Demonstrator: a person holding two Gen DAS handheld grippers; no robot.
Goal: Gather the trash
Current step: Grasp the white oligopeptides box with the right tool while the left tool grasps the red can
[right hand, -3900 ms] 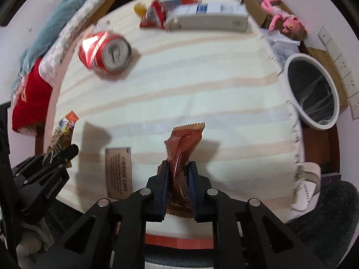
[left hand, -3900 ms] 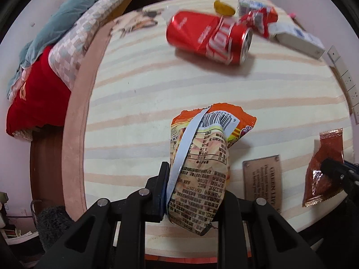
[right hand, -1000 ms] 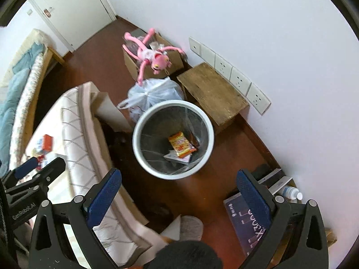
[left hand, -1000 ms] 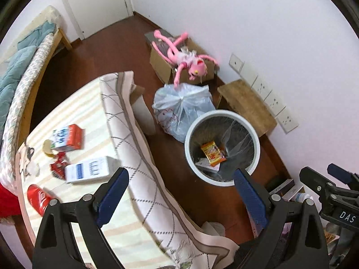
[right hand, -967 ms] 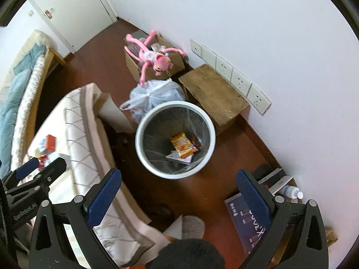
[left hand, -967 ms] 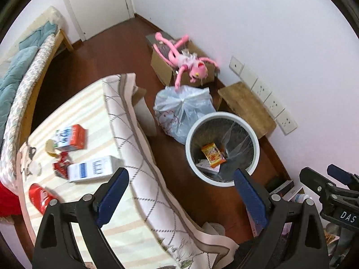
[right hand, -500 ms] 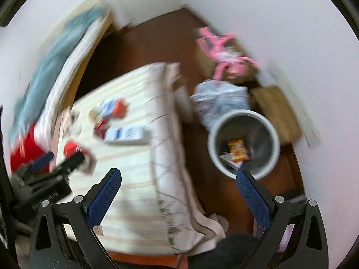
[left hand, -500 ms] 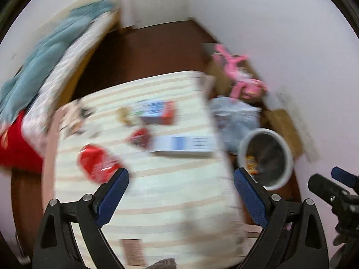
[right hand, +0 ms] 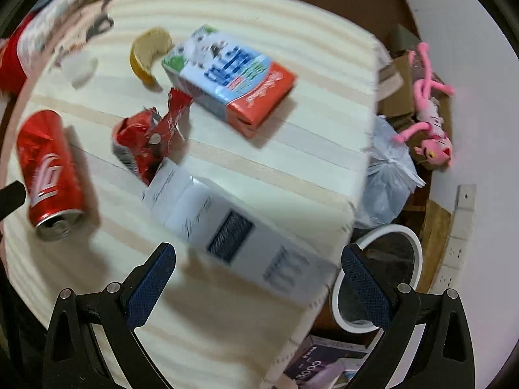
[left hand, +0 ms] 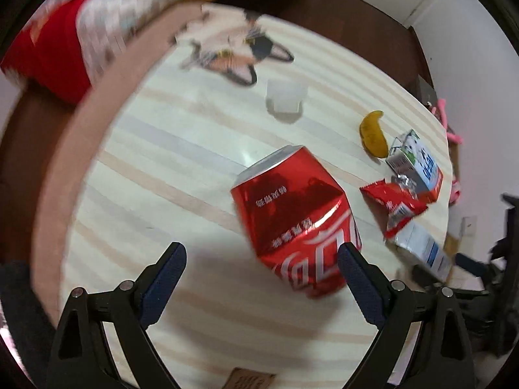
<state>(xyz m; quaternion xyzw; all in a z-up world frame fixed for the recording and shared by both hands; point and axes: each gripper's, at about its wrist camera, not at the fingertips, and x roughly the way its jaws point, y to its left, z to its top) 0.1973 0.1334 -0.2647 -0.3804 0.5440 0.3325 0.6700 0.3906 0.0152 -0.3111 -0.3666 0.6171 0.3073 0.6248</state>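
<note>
Fingers (left hand: 165, 269) spread wide near dented Coca-Cola can (left hand: 293, 223).

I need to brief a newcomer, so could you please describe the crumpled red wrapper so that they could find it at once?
On the striped tablecloth, look between the dented red can and the blue-and-red carton. The crumpled red wrapper lies there, against the long white box. It alone is torn, creased foil.

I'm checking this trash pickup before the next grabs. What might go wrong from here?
The dented red can lies on its side, so the open left gripper may roll it away. The long white carton under the open right gripper looks wide and could slip. Its end nears the table edge.
</note>
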